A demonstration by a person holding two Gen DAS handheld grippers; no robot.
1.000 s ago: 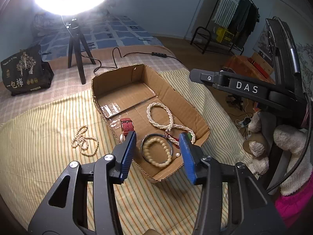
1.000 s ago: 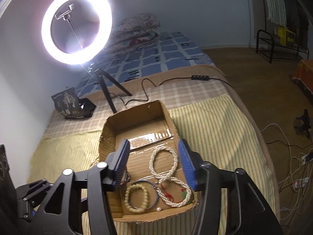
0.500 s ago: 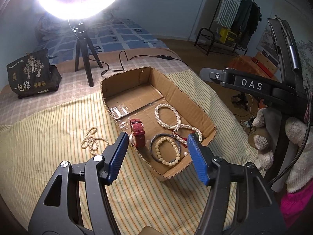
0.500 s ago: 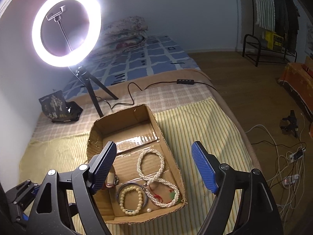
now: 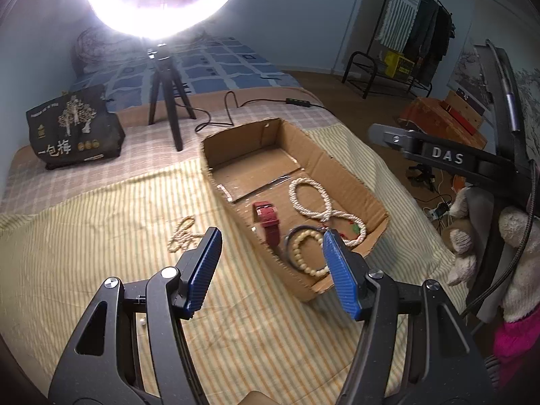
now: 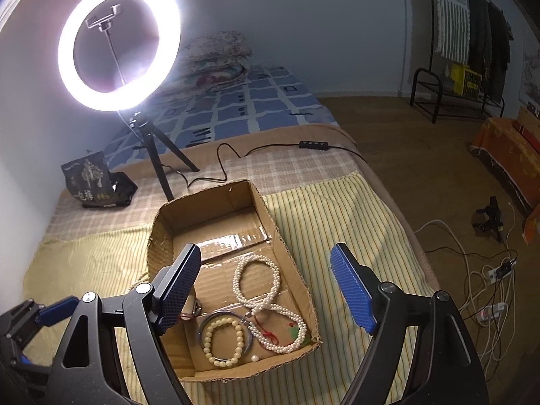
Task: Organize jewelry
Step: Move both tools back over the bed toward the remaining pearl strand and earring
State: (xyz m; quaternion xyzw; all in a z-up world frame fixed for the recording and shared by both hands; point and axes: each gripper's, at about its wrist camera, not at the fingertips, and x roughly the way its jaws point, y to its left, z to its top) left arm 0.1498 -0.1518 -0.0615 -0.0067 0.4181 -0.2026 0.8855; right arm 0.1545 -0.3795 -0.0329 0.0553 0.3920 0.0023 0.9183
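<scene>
A bed (image 5: pixel 101 209) under a striped cover carries a shallow cardboard box (image 5: pixel 351 182), lit by a ring light (image 6: pixel 118 44) on a tripod. The sorting looks largely done: inside the box lie a long pearl necklace (image 6: pixel 260 290), a red watch (image 5: pixel 268 221), a cream bead bracelet (image 6: pixel 224 342) ringed by a dark bangle (image 6: pixel 249 334), and a loose pearl (image 6: pixel 254 357). Left outside, on the cover just beside the box's left wall, is one beaded strand (image 5: pixel 182 234), and a small white bead (image 5: pixel 143 320) lies near the bed's front edge. The left gripper (image 5: pixel 270 270) hangs over the box's near corner, fingers spread and empty after just widening, the strand just off the tip of its left finger. The right gripper (image 6: pixel 266 290) hovers above the box, fingers likewise just parted wide, holding nothing, the necklace in view between them.
</scene>
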